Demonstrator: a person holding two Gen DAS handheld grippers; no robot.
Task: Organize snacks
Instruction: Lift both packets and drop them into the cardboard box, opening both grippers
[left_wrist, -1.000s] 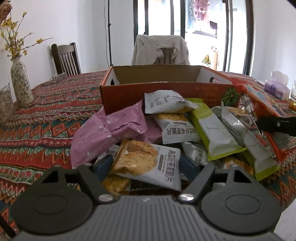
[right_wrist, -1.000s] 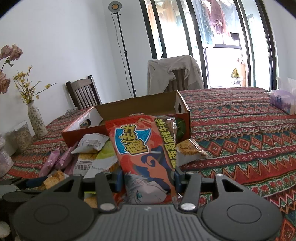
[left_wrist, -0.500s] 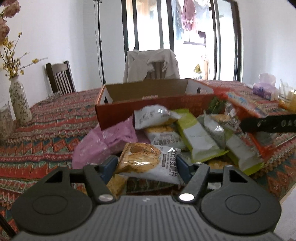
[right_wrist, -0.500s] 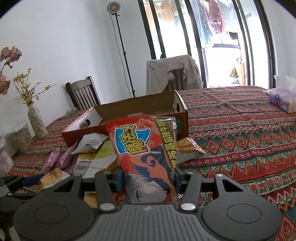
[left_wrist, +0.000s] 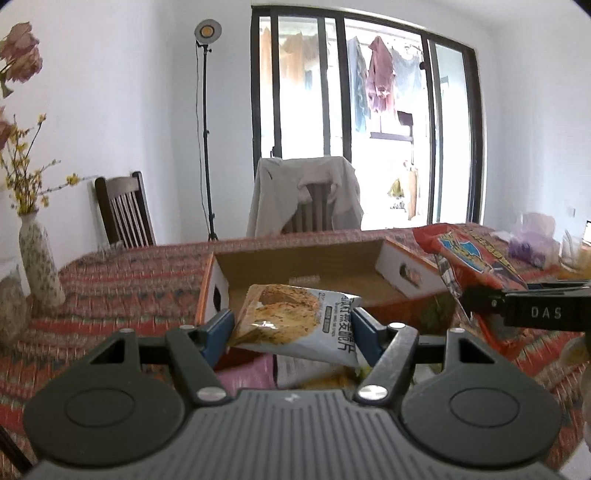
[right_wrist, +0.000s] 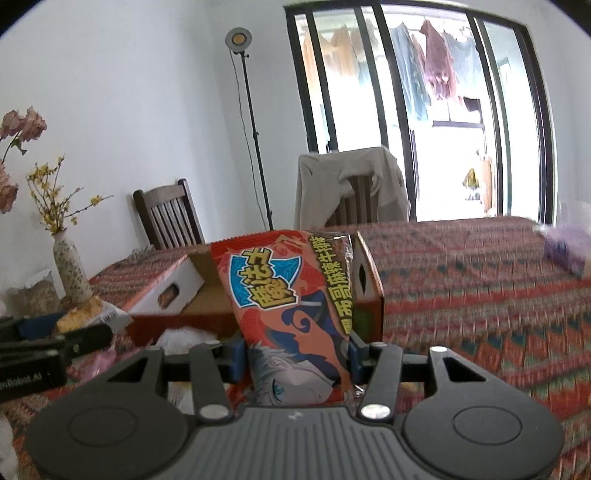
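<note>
We have both grippers higher than a second ago, packets lifted off the pile. Our left gripper (left_wrist: 293, 328), jaws just narrowed, clamps the cracker packet (left_wrist: 295, 325) crosswise between its fingers; our right gripper (right_wrist: 295, 356) clamps the red bag (right_wrist: 291, 310) upright before the box (right_wrist: 369, 291).

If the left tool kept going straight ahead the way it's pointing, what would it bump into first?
Probably the open orange cardboard box: the left tool, gripping a white cracker packet, points toward its near wall or just over it into the inside. Depth is hard to judge.

Bright window (left_wrist: 369, 122) glare, fisheye-curved dark corners, motion-blurred tablecloth (right_wrist: 480, 280).
</note>
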